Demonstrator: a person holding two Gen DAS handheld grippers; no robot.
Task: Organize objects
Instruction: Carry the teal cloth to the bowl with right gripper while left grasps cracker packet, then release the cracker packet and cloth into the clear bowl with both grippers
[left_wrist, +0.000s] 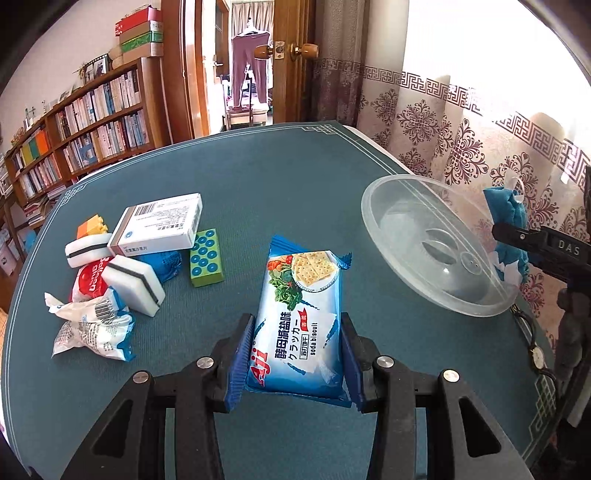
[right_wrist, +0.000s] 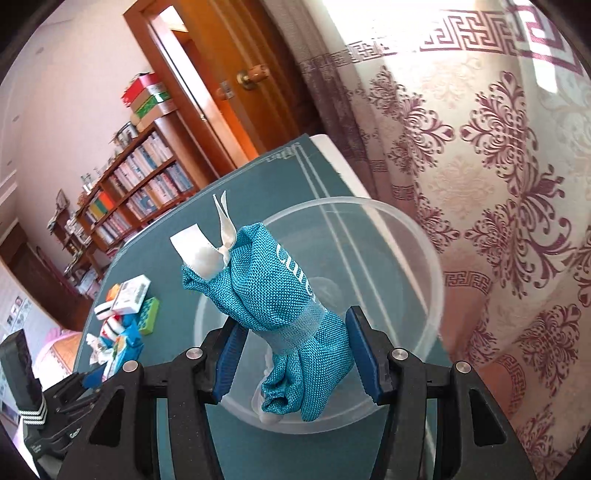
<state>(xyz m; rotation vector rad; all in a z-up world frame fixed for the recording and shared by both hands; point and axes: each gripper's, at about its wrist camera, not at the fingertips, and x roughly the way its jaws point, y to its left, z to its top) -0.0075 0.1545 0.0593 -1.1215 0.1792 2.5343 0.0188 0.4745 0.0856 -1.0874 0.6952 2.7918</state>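
A blue and white soda biscuit packet (left_wrist: 303, 314) is raised over the green table (left_wrist: 258, 173), with my left gripper (left_wrist: 295, 322) shut on its lower half. My right gripper (right_wrist: 293, 320) is shut on a teal mesh pouch (right_wrist: 284, 291) with a white ribbon, just above a clear plastic bowl (right_wrist: 424, 258). In the left wrist view the bowl (left_wrist: 373, 221) stands at the right, and the teal pouch (left_wrist: 506, 206) shows behind it. The biscuit packet (right_wrist: 123, 349) appears at the lower left of the right wrist view.
A pile lies at the table's left: a white box (left_wrist: 159, 225), two white sponges (left_wrist: 135, 284), an orange brick (left_wrist: 90, 227), a green dotted block (left_wrist: 205, 258) and crumpled wrappers (left_wrist: 92, 325). A wristwatch (left_wrist: 537, 356) lies by the right edge. Curtains hang close on the right.
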